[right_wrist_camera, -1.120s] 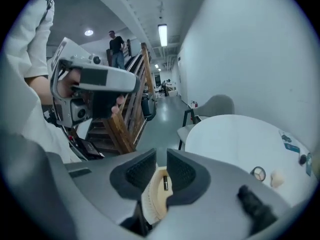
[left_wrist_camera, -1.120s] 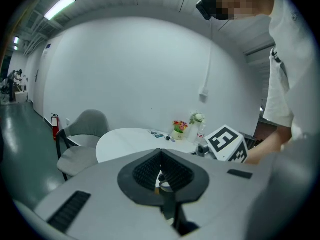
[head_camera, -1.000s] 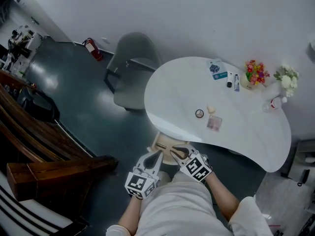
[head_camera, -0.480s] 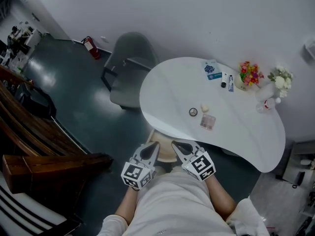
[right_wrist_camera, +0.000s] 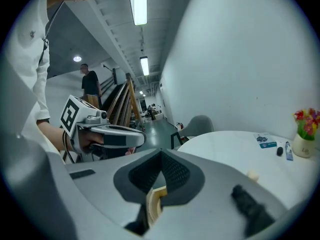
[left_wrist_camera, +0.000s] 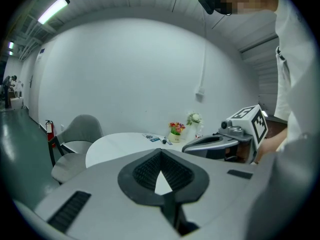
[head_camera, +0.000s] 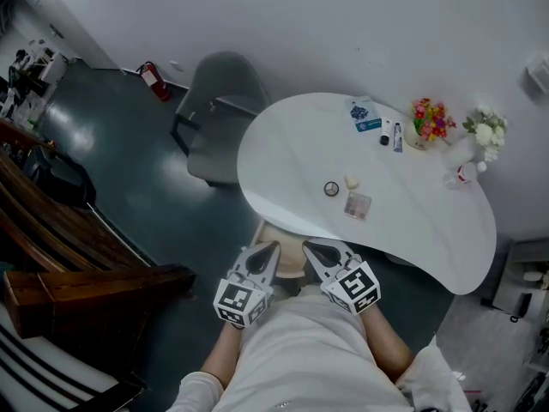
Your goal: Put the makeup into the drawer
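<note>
On the white table (head_camera: pixel 429 221) lie a round compact (head_camera: pixel 331 189), a small cream piece (head_camera: pixel 351 181) and a square pinkish palette (head_camera: pixel 357 204). A tan wooden drawer (head_camera: pixel 287 263) sticks out under the table's near edge. Both grippers hover just above and in front of it, side by side. My left gripper (head_camera: pixel 268 249) is shut and holds nothing. So is my right gripper (head_camera: pixel 307 245). In the right gripper view the drawer's edge (right_wrist_camera: pixel 154 206) shows through the gap behind the shut tips (right_wrist_camera: pixel 161 153). The left gripper view shows its tips (left_wrist_camera: pixel 160 151) pointing at the table.
At the table's far side are a blue card (head_camera: pixel 362 112), a small dark bottle (head_camera: pixel 384 132), a tube (head_camera: pixel 396 136), a flower pot (head_camera: pixel 426 120), white flowers (head_camera: pixel 485 131) and a bottle (head_camera: pixel 459 174). A grey chair (head_camera: pixel 219 110) stands left of the table; wooden steps (head_camera: pixel 77 256) at far left.
My right gripper has lifted up off the drawer, and its jaws have gone from slightly apart to shut. The left gripper has shifted only a little. The head view has drifted.
</note>
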`<state>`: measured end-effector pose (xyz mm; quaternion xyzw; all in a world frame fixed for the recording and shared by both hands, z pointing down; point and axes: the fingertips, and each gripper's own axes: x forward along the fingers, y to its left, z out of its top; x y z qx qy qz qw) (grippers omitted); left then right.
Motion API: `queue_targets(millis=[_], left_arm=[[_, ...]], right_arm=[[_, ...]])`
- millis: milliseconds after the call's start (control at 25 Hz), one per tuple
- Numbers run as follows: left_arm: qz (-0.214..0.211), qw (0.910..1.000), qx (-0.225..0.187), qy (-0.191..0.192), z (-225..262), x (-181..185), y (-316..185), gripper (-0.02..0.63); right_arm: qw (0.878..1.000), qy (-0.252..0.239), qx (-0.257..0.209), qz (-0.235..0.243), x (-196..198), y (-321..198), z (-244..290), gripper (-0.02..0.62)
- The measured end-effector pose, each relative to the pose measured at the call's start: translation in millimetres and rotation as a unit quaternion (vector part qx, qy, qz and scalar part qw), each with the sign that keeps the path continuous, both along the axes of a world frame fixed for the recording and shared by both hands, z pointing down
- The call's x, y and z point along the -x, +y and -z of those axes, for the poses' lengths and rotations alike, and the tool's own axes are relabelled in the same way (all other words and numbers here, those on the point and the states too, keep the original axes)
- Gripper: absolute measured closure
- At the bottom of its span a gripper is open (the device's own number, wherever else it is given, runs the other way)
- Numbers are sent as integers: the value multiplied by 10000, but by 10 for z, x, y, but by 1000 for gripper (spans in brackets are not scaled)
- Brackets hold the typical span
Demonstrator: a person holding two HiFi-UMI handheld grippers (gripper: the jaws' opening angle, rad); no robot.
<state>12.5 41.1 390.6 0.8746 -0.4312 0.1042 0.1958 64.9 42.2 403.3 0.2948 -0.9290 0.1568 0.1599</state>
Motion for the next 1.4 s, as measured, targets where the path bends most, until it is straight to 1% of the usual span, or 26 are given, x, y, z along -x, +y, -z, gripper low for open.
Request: queue_targets(millis=[240, 400, 640, 840, 1080, 1160, 1400], left_arm=[[71, 9999, -14, 144, 30, -54, 11, 598], [39, 10000, -28, 75, 24, -101, 26, 598], [-1, 10000, -8, 69, 21, -163, 46, 598], [30, 10000, 40, 55, 5, -175, 61, 598], [120, 9998, 143, 34, -24, -156, 54, 598], [159, 9997, 190, 24, -50, -146, 47, 598], [308, 9989, 342, 11, -101, -82, 29, 598]], right_arm=[[10000, 20, 21, -36, -82, 29, -7, 582], [10000, 47, 58, -43, -135, 50, -42, 582], [9998, 137, 126, -97, -221, 42, -125, 581], [9992, 319, 192, -146, -323, -38, -257, 581], [9971, 651, 285, -267, -488, -282, -442, 578], [9960, 763, 351, -299, -545, -382, -527, 549], [9910, 1100, 562, -507, -688, -728, -829, 496]])
